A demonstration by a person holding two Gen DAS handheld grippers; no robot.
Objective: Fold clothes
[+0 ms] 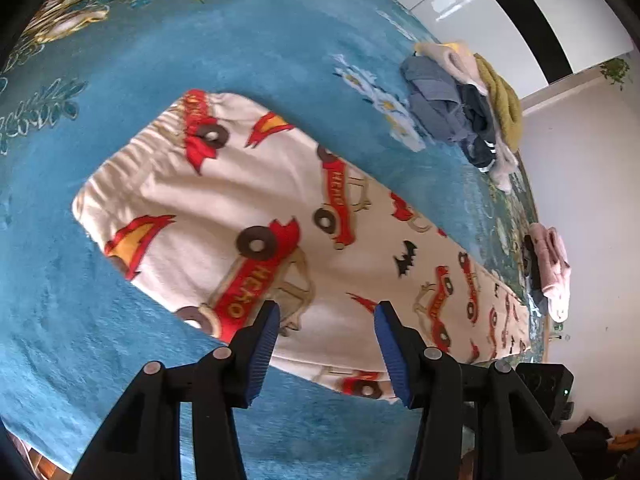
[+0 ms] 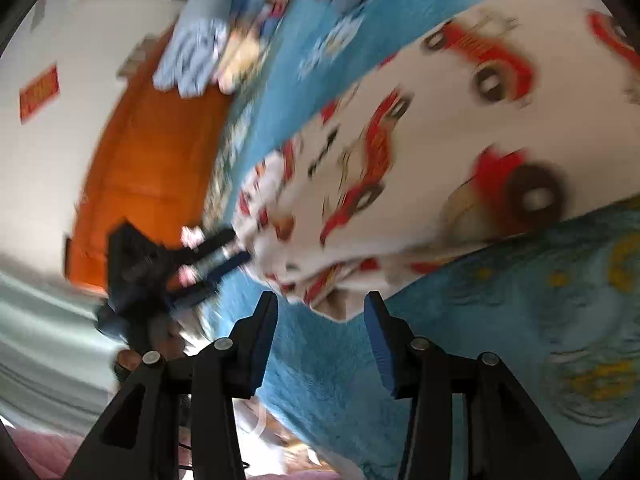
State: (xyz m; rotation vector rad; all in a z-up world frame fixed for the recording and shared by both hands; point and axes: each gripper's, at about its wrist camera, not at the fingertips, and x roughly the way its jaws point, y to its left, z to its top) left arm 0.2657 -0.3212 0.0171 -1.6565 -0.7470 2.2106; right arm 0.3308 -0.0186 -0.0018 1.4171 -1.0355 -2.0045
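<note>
Cream children's pants [image 1: 256, 208] printed with red cars lie flat and folded lengthwise on a blue flowered blanket [image 1: 200, 52]. The waistband is at the upper left in the left wrist view. My left gripper [image 1: 326, 312] is open and empty, hovering above the pants' near edge. In the blurred right wrist view the same pants [image 2: 440, 152] stretch across the upper right. My right gripper [image 2: 320, 300] is open and empty, just short of the leg end corner. The other gripper [image 2: 208, 256] shows at the left there.
A pile of unfolded clothes [image 1: 460, 112] in blue, yellow and pink lies at the blanket's far side. A folded pink garment [image 1: 554, 268] sits near the right edge. An orange wooden panel [image 2: 144, 168] and white wall stand beyond the bed. More clothes [image 2: 208, 52] lie at the top left.
</note>
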